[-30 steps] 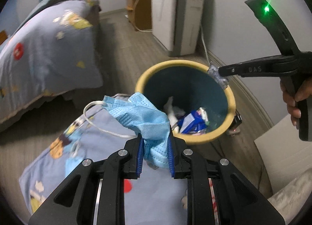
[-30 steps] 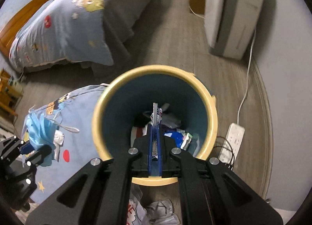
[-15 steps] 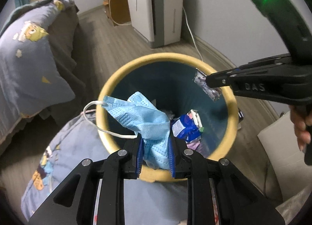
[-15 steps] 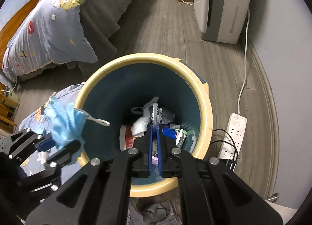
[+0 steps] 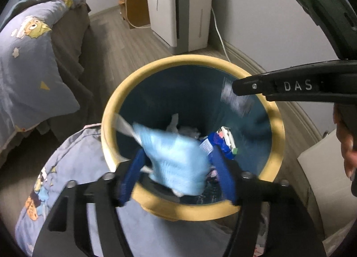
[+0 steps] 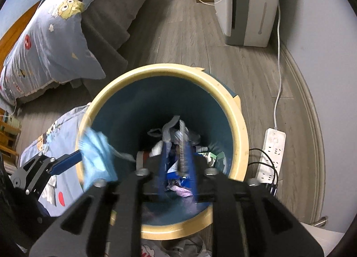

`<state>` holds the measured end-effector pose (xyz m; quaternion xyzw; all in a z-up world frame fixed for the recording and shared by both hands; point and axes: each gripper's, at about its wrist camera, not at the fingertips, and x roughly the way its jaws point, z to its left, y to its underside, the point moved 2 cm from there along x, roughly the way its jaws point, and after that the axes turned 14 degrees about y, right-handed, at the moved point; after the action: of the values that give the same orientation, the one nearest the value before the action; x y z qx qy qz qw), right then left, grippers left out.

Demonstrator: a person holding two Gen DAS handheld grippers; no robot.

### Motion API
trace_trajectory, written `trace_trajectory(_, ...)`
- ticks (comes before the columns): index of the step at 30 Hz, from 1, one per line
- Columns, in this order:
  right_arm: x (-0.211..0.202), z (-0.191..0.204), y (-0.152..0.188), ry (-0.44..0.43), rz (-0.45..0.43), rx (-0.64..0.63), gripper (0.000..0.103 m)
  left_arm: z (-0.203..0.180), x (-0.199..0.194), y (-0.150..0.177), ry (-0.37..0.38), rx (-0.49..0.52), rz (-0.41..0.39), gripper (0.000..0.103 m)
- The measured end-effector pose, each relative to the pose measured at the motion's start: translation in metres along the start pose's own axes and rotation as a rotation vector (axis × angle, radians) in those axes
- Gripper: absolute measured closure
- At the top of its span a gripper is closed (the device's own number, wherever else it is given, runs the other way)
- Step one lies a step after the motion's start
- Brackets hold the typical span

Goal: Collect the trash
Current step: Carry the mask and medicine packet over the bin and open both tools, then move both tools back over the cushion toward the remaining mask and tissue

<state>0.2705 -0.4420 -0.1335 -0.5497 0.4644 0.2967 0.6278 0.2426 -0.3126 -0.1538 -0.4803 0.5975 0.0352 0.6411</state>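
A round bin with a yellow rim (image 5: 125, 94) (image 6: 225, 98) and a dark blue inside stands on the floor, with several wrappers at its bottom. My left gripper (image 5: 178, 165) is open over the bin's near edge. The blue face mask (image 5: 174, 156) (image 6: 96, 156) hangs loose and blurred between its fingers, over the bin. My right gripper (image 6: 177, 163) is open over the bin. The thin silvery wrapper (image 6: 182, 145) (image 5: 234, 98) is blurred between its fingers, loose or against one finger.
A bed with a blue cartoon quilt (image 6: 55, 34) stands at the left. A blue cartoon cloth (image 5: 67, 179) lies on the floor beside the bin. A white appliance (image 6: 245, 5) stands by the wall. A power strip (image 6: 273, 147) with cables lies right of the bin.
Both grippers have opened. The left one let go of the face mask, which is dropping into the bin. The right one has loosened its hold on the silvery wrapper.
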Motion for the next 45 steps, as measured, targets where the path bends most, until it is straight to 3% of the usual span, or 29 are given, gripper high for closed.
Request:
trace_trajectory(3,-0.004,0.0,-0.002,-0.005,-0.016,0.016,0.079,0.002,-0.009,0.002,-0.013,0.011,-0.034,0.021)
trace_trajectory(4,-0.005,0.0,-0.003,-0.002,-0.019,0.016,0.073,0.003,-0.012,0.003,-0.021,0.01,-0.045,0.016)
trace_trajectory(5,-0.006,0.0,-0.003,-0.001,-0.022,0.018,0.06,0.004,-0.016,0.003,-0.03,0.006,-0.058,0.01)
trace_trajectory(7,-0.008,-0.001,-0.004,0.001,-0.027,0.028,0.045,0.007,-0.025,0.007,-0.031,-0.019,-0.082,0.01)
trace_trajectory(9,-0.011,0.0,-0.005,0.003,-0.031,0.025,0.038,0.011,-0.034,0.012,-0.039,-0.046,-0.098,0.008)
trace_trajectory(11,-0.015,0.002,-0.006,0.007,-0.041,0.027,0.019,0.014,-0.046,0.016,-0.062,-0.052,-0.118,0.008)
trace_trajectory(14,-0.022,0.006,-0.007,0.008,-0.058,0.032,0.006,0.02,-0.065,0.023,-0.093,-0.061,-0.142,0.007)
trace_trajectory(22,-0.049,0.055,-0.006,0.057,-0.1,-0.071,0.006,0.055,-0.135,0.055,-0.16,-0.186,-0.188,0.006)
trace_trajectory(34,-0.093,0.158,0.01,-0.029,-0.158,-0.143,0.006,0.127,-0.265,0.123,-0.383,-0.281,-0.201,0.006)
trace_trajectory(37,-0.096,0.186,0.019,-0.059,-0.155,-0.196,0.006,0.141,-0.282,0.149,-0.425,-0.314,-0.203,0.005)
trace_trajectory(41,-0.09,0.219,0.036,-0.069,-0.141,-0.268,0.006,0.163,-0.289,0.172,-0.408,-0.405,-0.214,0.005)
trace_trajectory(45,-0.076,0.252,0.056,-0.078,-0.108,-0.348,0.006,0.174,-0.294,0.183,-0.438,-0.395,-0.192,0.005)
